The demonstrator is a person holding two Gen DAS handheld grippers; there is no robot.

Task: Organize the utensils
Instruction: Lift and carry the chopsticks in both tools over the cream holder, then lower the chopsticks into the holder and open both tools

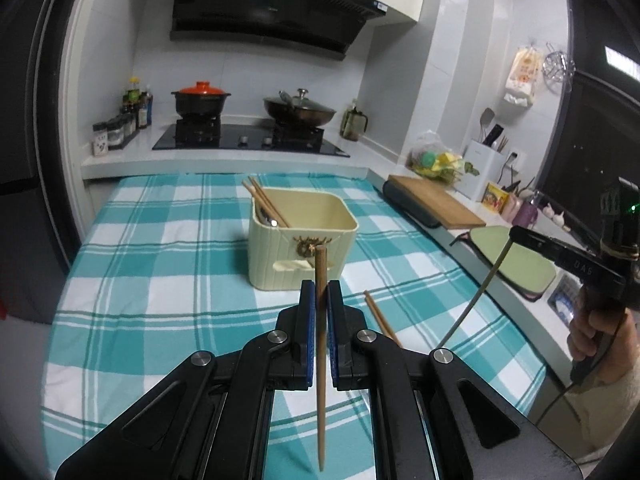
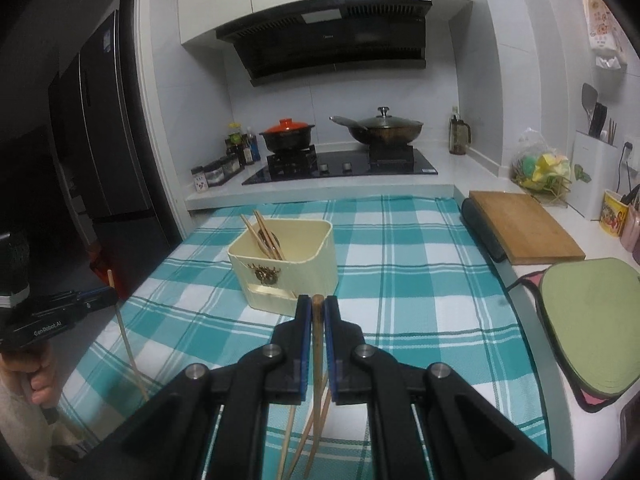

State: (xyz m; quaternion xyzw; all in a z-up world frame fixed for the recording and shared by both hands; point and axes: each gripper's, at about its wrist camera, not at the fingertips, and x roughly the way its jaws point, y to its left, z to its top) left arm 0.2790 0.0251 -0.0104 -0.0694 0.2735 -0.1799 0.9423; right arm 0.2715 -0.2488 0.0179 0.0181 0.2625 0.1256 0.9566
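A slender brown wooden chopstick (image 1: 320,360) is clamped between the blue pads of the left gripper (image 1: 320,292), its long axis running from twelve to six o'clock, blunt end up, tapered tip down. A second brown wooden chopstick (image 2: 317,344) is pinched likewise in the right gripper (image 2: 318,306), thick end at twelve o'clock. At twelve o'clock from both, a cream ribbed plastic utensil box (image 1: 304,240) is seen on the teal-and-white checked cloth (image 1: 160,280) covering the bench, with chopsticks leaning inside.

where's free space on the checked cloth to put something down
Bare cloth lies left of the cream bin, toward the fridge side, and behind it up to the stove counter. Cloth right of the bin is also open. Crowded: loose chopsticks in front of the bin.
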